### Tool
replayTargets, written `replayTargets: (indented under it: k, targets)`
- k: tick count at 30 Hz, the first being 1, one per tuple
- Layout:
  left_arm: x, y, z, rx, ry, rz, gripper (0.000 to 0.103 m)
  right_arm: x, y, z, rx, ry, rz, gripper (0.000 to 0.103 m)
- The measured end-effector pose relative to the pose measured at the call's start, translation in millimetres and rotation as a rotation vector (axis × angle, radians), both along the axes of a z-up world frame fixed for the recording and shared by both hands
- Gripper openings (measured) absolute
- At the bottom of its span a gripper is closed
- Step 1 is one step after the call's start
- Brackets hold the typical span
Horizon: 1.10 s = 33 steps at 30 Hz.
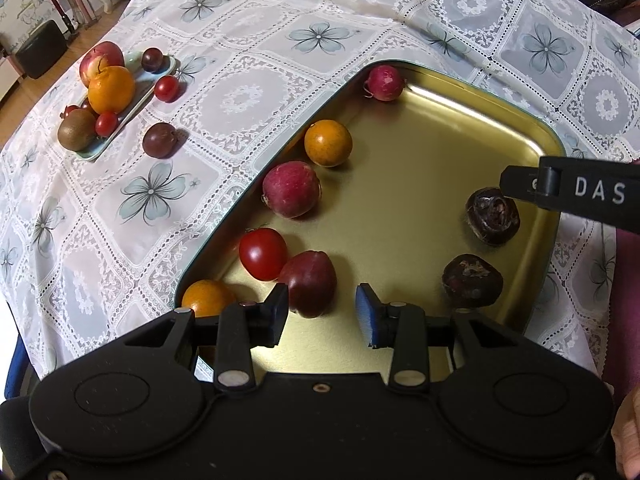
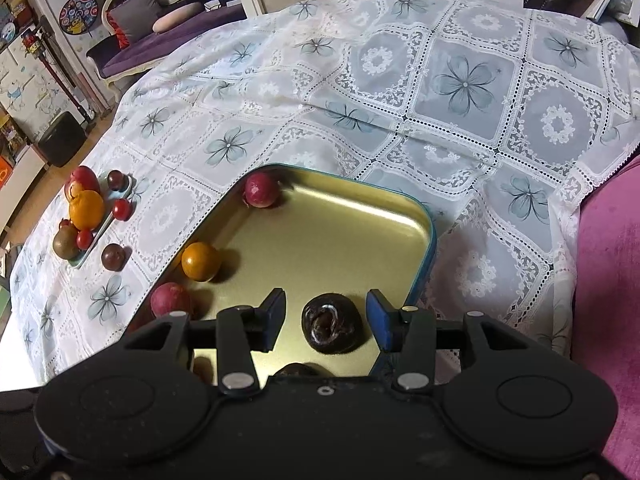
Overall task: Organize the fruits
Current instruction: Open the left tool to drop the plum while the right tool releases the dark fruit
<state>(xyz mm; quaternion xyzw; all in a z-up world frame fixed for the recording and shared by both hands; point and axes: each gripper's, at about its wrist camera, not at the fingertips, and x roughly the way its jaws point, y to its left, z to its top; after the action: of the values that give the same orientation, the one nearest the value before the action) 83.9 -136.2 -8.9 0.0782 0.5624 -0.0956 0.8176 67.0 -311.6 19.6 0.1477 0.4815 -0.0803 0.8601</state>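
**Sorting Fruit Into the Gold Tray**

Sitting on a white lace tablecloth point(image 1: 248, 96) with blue flowers is a big gold tray point(image 1: 420, 184) with a teal rim. Many fruits lie inside it. Along its left side, from far to near, are a pink-red fruit point(image 1: 385, 82) in the far corner, a small orange point(image 1: 328, 143), a red fruit point(image 1: 291, 189), a red tomato point(image 1: 263, 253) and a dark red plum point(image 1: 310, 282) touching the tomato. Another orange point(image 1: 206, 297) sits in the near corner. Two dark brown wrinkly fruits lie by the right side: one farther point(image 1: 492, 216) and one nearer point(image 1: 472, 280).

The left gripper point(image 1: 326, 314) hangs over the near part of the tray. Its jaws are apart and hold nothing. The plum is just beside its left finger, not between the pads.

The right gripper point(image 2: 326, 318) points down over the farther wrinkly fruit point(image 2: 332, 322). That fruit sits between the two blue pads, but there is a gap on each side, so nothing is squeezed.

Far off to the left is a small pale green dish point(image 1: 132, 108) piled with an apple point(image 1: 100, 60), a big orange point(image 1: 111, 89), a kiwi point(image 1: 76, 135) and small red tomatoes. One dark round fruit point(image 1: 160, 140) rests on the cloth near the dish.
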Motion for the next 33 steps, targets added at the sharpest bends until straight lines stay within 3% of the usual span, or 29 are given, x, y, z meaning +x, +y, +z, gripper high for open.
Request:
replayTargets:
  k: [15,33]
  targets:
    - [10.6,32.9,7.6,0.005,-0.051,0.035,0.048,1.3,22.6,-7.4,-0.048,0.013,0.063,0.047]
    - [55.4,119.4,-3.4,-0.02,-0.044,0.141,0.048,10.0,53.9,-22.9,-0.046,0.0,0.149,0.047]
